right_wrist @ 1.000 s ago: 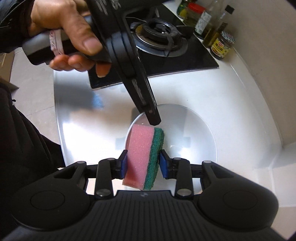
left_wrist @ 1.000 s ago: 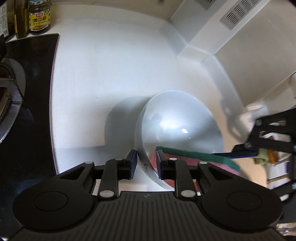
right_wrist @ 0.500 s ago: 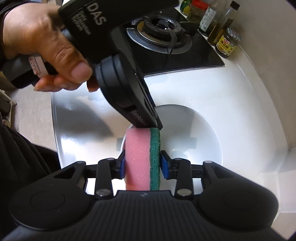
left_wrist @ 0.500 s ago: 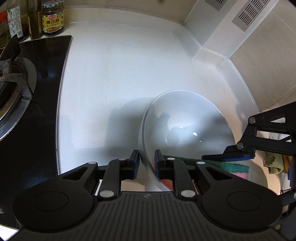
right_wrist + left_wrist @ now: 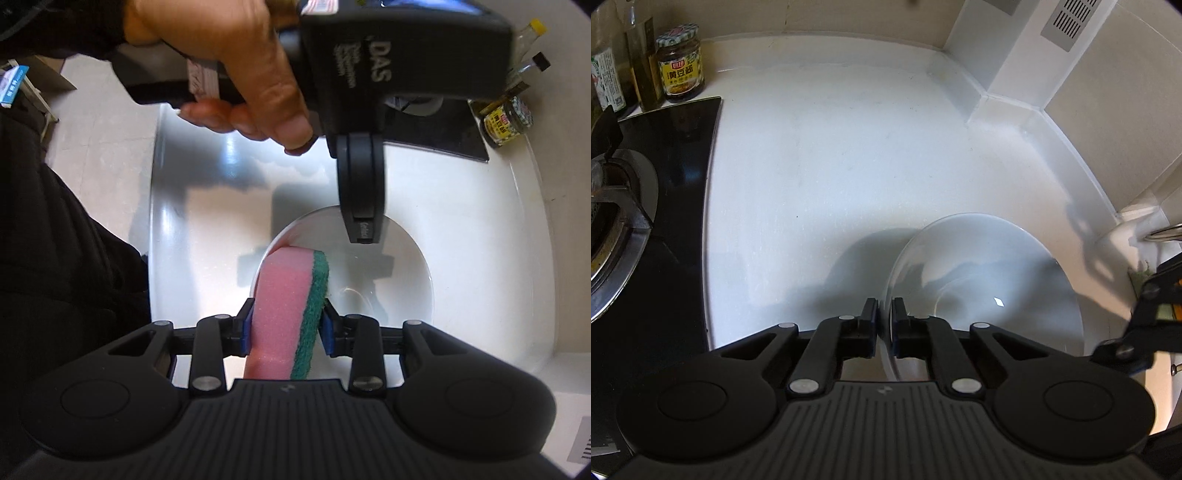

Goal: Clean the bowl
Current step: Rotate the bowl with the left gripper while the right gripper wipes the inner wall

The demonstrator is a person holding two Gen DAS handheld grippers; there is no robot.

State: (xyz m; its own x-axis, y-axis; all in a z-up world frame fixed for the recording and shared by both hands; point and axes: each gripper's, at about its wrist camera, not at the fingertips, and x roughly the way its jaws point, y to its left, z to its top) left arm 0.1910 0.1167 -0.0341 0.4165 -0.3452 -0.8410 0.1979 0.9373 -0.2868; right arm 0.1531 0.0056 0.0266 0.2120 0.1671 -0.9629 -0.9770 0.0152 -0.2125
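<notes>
From the left wrist view, the left gripper point(image 5: 884, 314) has its jaws clenched on the near rim of the white bowl point(image 5: 990, 291), one finger outside the wall and one inside. The bowl is on the white table point(image 5: 831, 166), toward its right side; whether it sits flat or is tipped up I cannot tell. Part of the right gripper point(image 5: 1141, 325) shows at the right edge, beside the bowl. A black stove point(image 5: 639, 206) lies to the left, and a labelled jar point(image 5: 680, 70) stands with bottles point(image 5: 624, 66) at the back left corner.

From the right wrist view, the right gripper point(image 5: 286, 326) grasps a sponge point(image 5: 286, 310) between its jaws, pink foam to the left and green scouring layer to the right, its far end reaching over the near rim of the bowl point(image 5: 399, 280). The person's left hand point(image 5: 236, 62) holds the left gripper point(image 5: 364, 229) from above, its fingers coming down on the bowl's far rim. The jar point(image 5: 509, 120) stands at the upper right.
</notes>
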